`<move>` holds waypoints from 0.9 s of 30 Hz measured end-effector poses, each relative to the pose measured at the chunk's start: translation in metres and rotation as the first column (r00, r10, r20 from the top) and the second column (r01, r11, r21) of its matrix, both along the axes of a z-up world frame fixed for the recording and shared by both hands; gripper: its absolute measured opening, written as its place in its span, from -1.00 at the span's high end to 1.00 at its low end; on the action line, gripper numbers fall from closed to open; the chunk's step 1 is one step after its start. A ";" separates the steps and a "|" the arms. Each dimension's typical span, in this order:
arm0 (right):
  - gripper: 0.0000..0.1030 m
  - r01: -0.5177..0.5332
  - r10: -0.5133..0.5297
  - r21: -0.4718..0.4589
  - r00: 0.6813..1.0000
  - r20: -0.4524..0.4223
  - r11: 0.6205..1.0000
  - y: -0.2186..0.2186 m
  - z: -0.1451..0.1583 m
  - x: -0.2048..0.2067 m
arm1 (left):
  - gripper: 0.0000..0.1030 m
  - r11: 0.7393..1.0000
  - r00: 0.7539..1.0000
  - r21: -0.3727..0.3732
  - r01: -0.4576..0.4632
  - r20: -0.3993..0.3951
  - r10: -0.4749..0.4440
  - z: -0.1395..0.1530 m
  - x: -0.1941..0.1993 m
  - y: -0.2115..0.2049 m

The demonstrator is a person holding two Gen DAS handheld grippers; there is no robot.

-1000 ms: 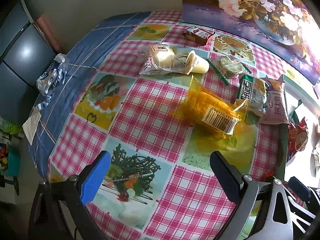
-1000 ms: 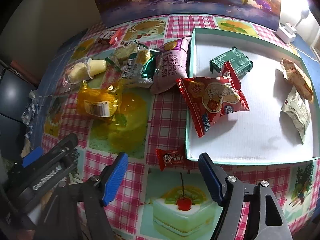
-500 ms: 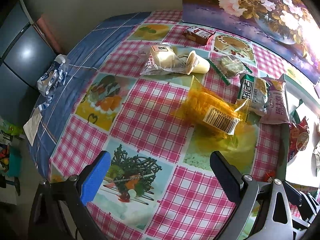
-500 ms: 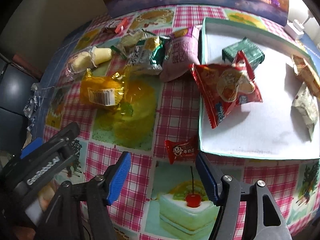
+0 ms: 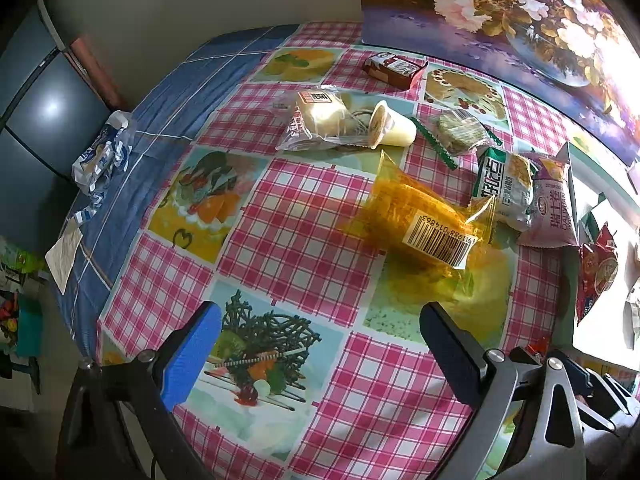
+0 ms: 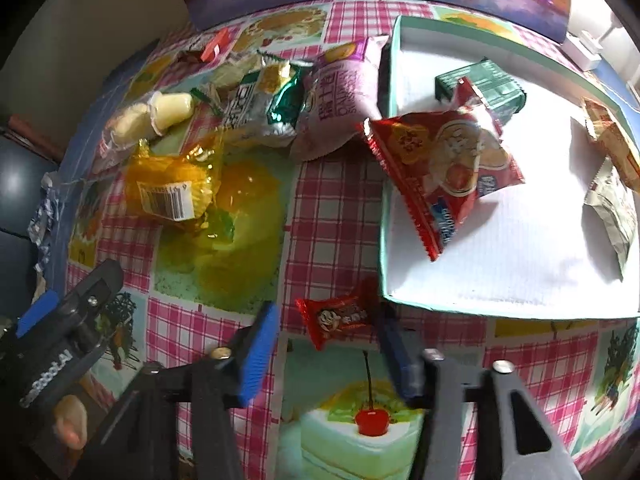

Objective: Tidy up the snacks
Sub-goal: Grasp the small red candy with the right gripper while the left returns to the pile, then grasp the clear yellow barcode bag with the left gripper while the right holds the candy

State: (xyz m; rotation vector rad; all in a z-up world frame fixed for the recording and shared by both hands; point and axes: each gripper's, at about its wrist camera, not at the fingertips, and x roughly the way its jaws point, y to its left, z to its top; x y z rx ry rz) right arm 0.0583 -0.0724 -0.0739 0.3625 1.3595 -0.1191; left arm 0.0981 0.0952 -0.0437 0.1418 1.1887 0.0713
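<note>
Checked bench (image 6: 332, 216): tray (image 6: 472, 307) holds five packets; seven remain outside. Right gripper (image 6: 326, 350) wide around small red candy (image 6: 340, 318); left gripper (image 5: 320, 350) wide, empty.

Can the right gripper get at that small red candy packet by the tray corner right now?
Probably yes. The right gripper is open with the small red candy packet lying flat between its fingers; only the tray edge crowds one side.

Both wrist views look down along their fingers at the checked tablecloth (image 5: 304, 216), sharing the yellow packet (image 5: 424, 220) (image 6: 172, 188).
</note>
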 end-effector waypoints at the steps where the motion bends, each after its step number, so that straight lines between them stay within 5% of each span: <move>1: 0.03 -0.006 0.006 -0.008 1.000 -0.005 1.000 0.001 -0.002 0.001 | -0.93 1.000 1.000 0.000 -0.001 -0.001 0.001 0.000 0.000 0.000; 13: 0.35 -0.049 0.050 -0.036 0.998 0.025 0.998 0.014 -0.005 0.004 | -0.93 1.000 1.000 0.002 -0.002 -0.007 0.002 -0.002 0.000 -0.001; 20: 0.36 -0.066 0.067 -0.008 0.995 0.080 0.998 0.021 0.014 0.004 | -0.93 1.000 1.000 -0.002 -0.008 -0.010 0.008 -0.004 0.002 -0.002; 27: 0.36 -0.056 0.058 -0.014 0.985 0.160 0.998 0.016 0.039 0.010 | -0.93 0.993 0.998 -0.101 -0.056 -0.019 0.054 -0.005 0.012 0.004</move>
